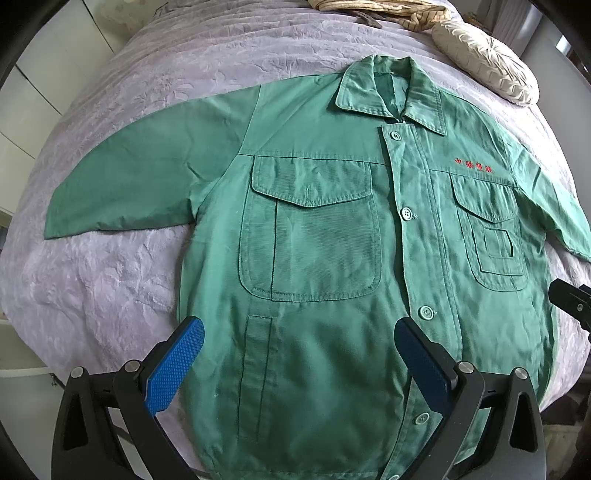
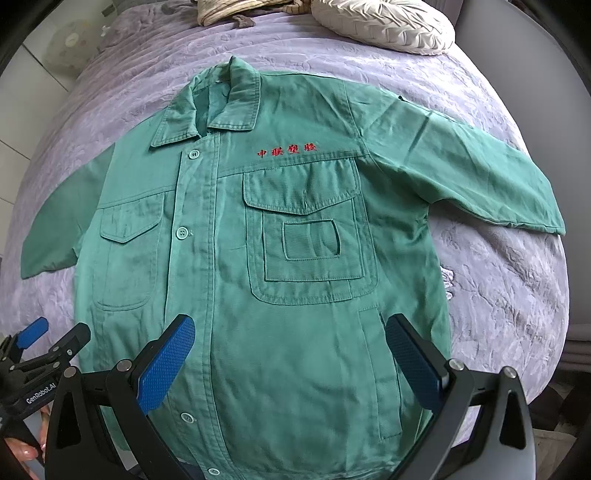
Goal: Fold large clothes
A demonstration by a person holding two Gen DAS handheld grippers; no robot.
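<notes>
Item: green work jacket [image 1: 332, 258], long-sleeved, buttoned down the front. Position: laid flat, front side up, on a lilac quilted bedspread [image 1: 122, 280], collar [image 1: 391, 92] toward the far end of the bed, hem nearest the cameras.

Progress: judged as the very start. No fold is visible; both sleeves lie spread out to the sides and the body lies at full width. Sleeves, sides and the final lengthwise fold all appear left to do.

Condition: cloth mildly creased, largely smoothed. Two flapped chest pockets, one [image 1: 310, 229] plain, the other [image 2: 310, 240] with a small stitched patch. Red embroidered characters [image 2: 287, 149] above the patched pocket. Pale green buttons along the placket.

Tools: left gripper [image 1: 299, 365] hangs above the lower front, blue pads spread wide, holding nothing. Right gripper [image 2: 291, 362] likewise, jaws wide apart and empty, above the hem area.

Surroundings: cream pleated cushion [image 2: 384, 26] and a striped bundle of fabric [image 1: 384, 11] at the bed's far end, well apart from the jacket.
</notes>
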